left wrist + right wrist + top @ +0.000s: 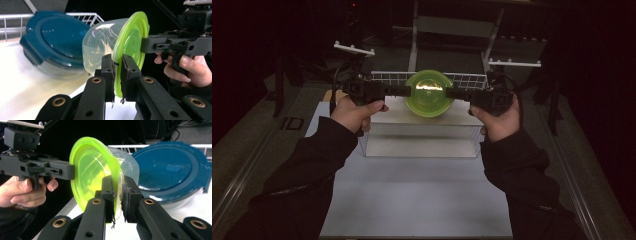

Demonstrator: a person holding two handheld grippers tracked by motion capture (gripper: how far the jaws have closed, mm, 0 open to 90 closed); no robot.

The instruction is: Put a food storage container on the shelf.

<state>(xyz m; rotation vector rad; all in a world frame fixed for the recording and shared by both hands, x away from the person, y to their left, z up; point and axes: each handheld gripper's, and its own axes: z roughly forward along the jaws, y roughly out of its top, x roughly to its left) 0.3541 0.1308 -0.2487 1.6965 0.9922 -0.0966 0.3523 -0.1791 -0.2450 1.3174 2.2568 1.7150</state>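
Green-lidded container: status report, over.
Left gripper and right gripper both shut on green-lidded container, one each side, tipped on edge above table. Blue-lidded container behind, apart. Nothing in the way.

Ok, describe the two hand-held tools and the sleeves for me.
Both tools, the left tool and the right tool, are black, pistol-gripped, with brass-coloured rivets on jointed linkages and flat black padded jaws. Each carries a white bar with small pegs on top and trails a black cable. The person wears dark long sleeves.
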